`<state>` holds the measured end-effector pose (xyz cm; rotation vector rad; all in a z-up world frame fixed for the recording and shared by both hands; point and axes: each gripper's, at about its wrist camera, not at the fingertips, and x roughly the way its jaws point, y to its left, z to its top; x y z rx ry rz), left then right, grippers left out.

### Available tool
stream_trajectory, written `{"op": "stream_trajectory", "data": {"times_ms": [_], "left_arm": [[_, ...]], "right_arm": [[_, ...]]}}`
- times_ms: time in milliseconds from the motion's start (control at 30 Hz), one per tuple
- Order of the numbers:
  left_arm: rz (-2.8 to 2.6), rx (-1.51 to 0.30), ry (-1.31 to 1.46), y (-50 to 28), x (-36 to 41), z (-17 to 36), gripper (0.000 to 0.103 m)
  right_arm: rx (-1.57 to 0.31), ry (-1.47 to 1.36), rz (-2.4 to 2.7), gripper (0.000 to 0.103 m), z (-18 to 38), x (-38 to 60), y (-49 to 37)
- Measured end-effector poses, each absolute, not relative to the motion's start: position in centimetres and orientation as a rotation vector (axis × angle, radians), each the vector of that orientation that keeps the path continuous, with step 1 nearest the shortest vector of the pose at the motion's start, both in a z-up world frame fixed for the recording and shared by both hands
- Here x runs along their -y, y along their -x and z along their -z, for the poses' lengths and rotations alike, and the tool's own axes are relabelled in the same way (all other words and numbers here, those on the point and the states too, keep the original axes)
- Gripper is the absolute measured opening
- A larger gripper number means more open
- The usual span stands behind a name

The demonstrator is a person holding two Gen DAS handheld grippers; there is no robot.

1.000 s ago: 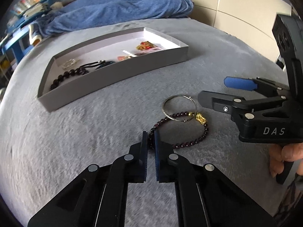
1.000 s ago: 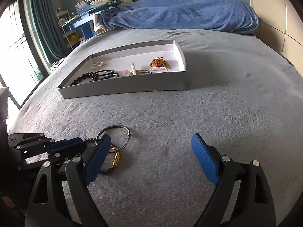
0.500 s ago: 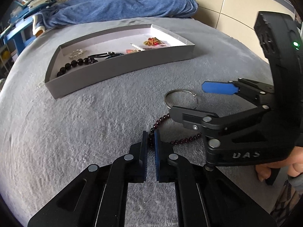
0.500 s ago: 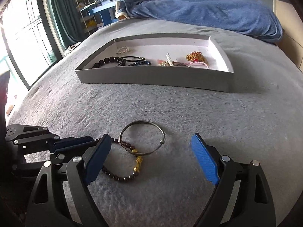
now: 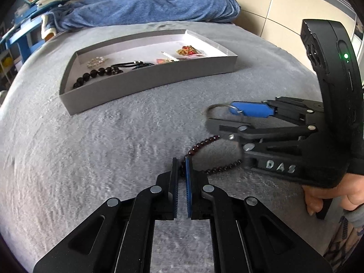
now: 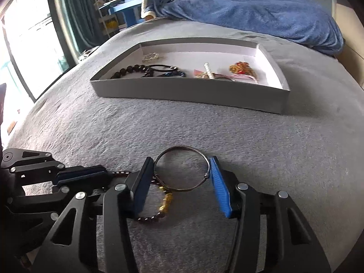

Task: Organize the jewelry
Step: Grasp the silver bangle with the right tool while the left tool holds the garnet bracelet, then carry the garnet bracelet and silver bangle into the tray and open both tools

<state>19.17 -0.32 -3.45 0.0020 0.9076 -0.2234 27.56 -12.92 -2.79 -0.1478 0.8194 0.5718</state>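
A dark red bead bracelet with a gold charm lies on the grey bed. My left gripper is shut on its near loop. A thin silver bangle lies over the bracelet. My right gripper has its blue pads touching the bangle on both sides; the bangle still rests on the bed. The right gripper also shows in the left wrist view. A grey tray further back holds several jewelry pieces.
A blue blanket lies at the head of the bed behind the tray. A window and blue shelves stand to the left. A beige wall is on the right.
My right gripper has moved forward and left over the bangle and its jaws have narrowed from wide open to touching the bangle. My left gripper stays shut on the bead bracelet.
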Motion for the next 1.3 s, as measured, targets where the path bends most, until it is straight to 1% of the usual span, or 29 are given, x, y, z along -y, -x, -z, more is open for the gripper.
{"op": "stream_trajectory", "data": {"times_ms": [367, 500, 600, 700, 767, 800, 833, 1067, 1300], "left_arm": [[0.167, -0.912, 0.032, -19.8, -1.6, 3.4, 0.008], [0.181, -0.904, 0.036, -19.9, -1.5, 3.4, 0.016], [0.185, -0.896, 0.030, -19.8, -1.2, 3.2, 0.019], [0.197, -0.887, 0.031, -19.8, -1.0, 3.0, 0.028], [0.209, -0.882, 0.035, -19.8, -0.9, 2.8, 0.040], [0.214, -0.876, 0.035, -19.7, -0.7, 2.7, 0.048], [0.210, -0.869, 0.028, -19.7, -0.6, 2.6, 0.050], [0.253, -0.858, 0.019, -19.7, 0.2, 2.1, 0.051], [0.295, -0.923, -0.071, -21.1, 2.7, 3.9, 0.050]], "right_arm": [[-0.835, 0.088, -0.498, 0.050, 2.7, 15.0, -28.5], [-0.846, 0.097, -0.495, 0.051, 2.9, 14.9, -28.7], [-0.849, 0.108, -0.495, 0.052, 3.0, 14.7, -28.9], [-0.851, 0.131, -0.494, 0.053, 3.2, 14.3, -29.1], [-0.849, 0.143, -0.492, 0.053, 3.2, 14.2, -29.1], [-0.848, 0.144, -0.493, 0.053, 3.3, 14.2, -29.1], [-0.848, 0.140, -0.494, 0.053, 3.3, 14.2, -29.1], [-0.846, 0.144, -0.486, 0.052, 3.1, 14.9, -28.7], [-0.842, 0.175, -0.462, 0.052, 3.2, 15.5, -28.2]]}}
